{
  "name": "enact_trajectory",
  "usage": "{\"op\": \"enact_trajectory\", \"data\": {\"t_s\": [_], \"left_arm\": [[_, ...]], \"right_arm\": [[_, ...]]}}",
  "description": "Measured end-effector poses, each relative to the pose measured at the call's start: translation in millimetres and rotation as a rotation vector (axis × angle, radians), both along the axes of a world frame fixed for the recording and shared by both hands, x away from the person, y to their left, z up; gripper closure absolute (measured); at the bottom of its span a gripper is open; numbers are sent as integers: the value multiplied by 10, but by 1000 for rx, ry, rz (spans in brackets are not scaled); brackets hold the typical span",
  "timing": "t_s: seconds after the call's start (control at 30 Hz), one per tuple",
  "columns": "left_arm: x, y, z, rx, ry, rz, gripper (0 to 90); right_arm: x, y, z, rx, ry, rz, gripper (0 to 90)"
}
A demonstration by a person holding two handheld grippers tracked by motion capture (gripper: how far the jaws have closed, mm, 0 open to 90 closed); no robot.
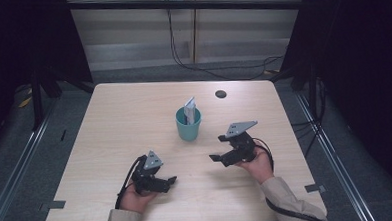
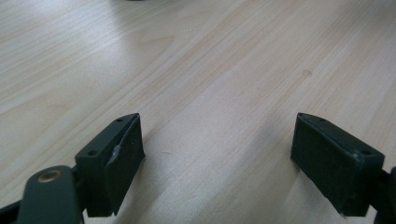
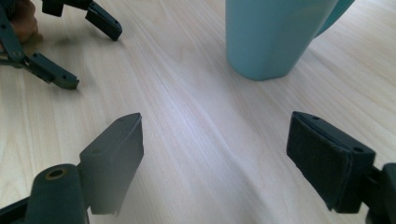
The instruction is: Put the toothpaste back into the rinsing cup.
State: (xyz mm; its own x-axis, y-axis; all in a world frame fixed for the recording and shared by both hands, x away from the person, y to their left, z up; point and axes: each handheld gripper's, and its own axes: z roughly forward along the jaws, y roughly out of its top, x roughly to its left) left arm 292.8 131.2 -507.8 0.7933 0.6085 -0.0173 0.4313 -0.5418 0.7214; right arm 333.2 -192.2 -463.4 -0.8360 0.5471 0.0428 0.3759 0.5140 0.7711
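While both sit released, teal cup (image 1: 188,126) beyond and between left gripper (image 1: 170,181), right gripper (image 1: 216,147)

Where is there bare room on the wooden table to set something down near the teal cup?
The pale wooden table is bare left of the teal plastic cup, out to the left edge, and behind it up to the small dark round hole. It gets tighter in front, where the open left gripper and open right gripper sit.
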Motion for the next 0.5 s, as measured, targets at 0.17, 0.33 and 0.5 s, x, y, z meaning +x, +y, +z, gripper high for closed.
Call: {"op": "enact_trajectory", "data": {"t_s": [0.17,0.33,0.5], "left_arm": [[0,0,0,0,0,0,165],[0,1,1,1,0,-1,165],[0,0,0,0,0,0,165]], "right_arm": [[-43,-52,-53,-5,7,-4,182],[-92,-77,-117,-27,9,-2,181],[-141,-83,-174,-46,9,1,179]]}}
